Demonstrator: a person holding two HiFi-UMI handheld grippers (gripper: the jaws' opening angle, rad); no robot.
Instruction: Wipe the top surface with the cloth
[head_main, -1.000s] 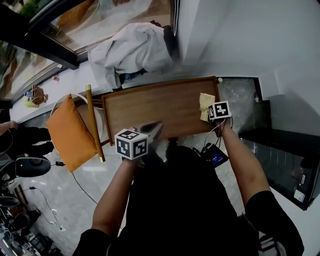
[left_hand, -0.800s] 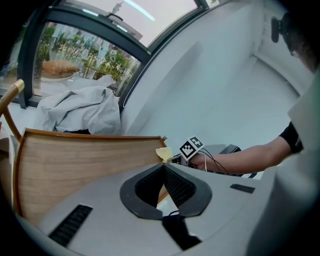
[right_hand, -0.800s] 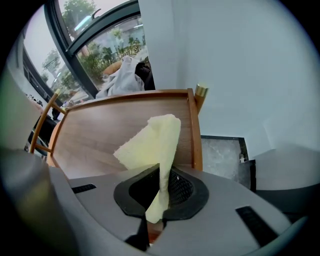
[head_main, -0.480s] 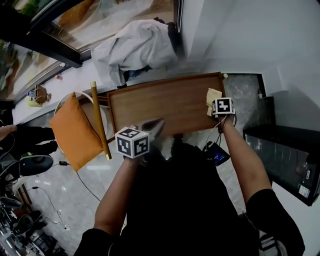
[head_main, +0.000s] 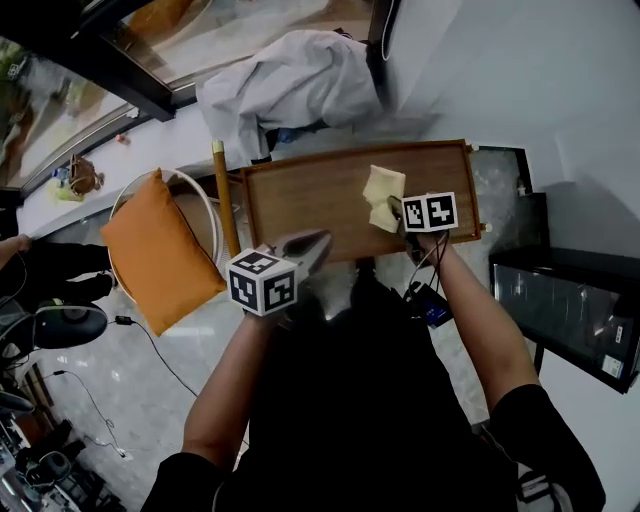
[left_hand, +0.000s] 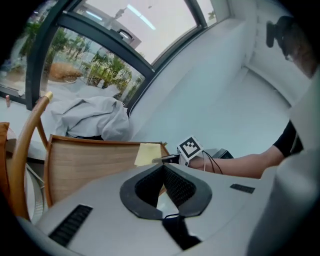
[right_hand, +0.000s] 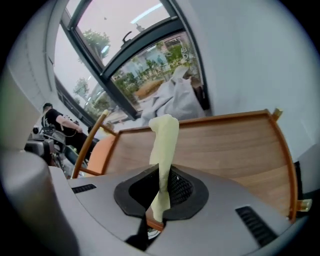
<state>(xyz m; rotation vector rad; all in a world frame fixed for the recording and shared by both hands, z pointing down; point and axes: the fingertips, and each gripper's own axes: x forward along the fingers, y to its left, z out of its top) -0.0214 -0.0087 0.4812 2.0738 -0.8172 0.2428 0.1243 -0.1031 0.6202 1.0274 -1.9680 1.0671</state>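
A pale yellow cloth (head_main: 382, 197) lies on the wooden top surface (head_main: 310, 200), right of its middle. My right gripper (head_main: 398, 216) is shut on the yellow cloth (right_hand: 163, 150), which stands up between its jaws in the right gripper view. The wooden top (right_hand: 220, 145) spreads out beyond it. My left gripper (head_main: 310, 252) hangs at the top's near edge, left of the right one, with its jaws shut and nothing between them (left_hand: 162, 167). In the left gripper view the cloth (left_hand: 146, 153) and the right gripper's marker cube (left_hand: 190, 147) show ahead.
An orange cushion (head_main: 158, 250) rests on a round chair with a wooden rail (head_main: 226, 195) left of the top. A grey garment (head_main: 290, 85) is heaped behind it by the window. A black cabinet (head_main: 570, 310) stands to the right, cables on the floor.
My right gripper has dragged the cloth leftward across the top, from near the right end toward the middle. The left gripper has stayed at the near edge.
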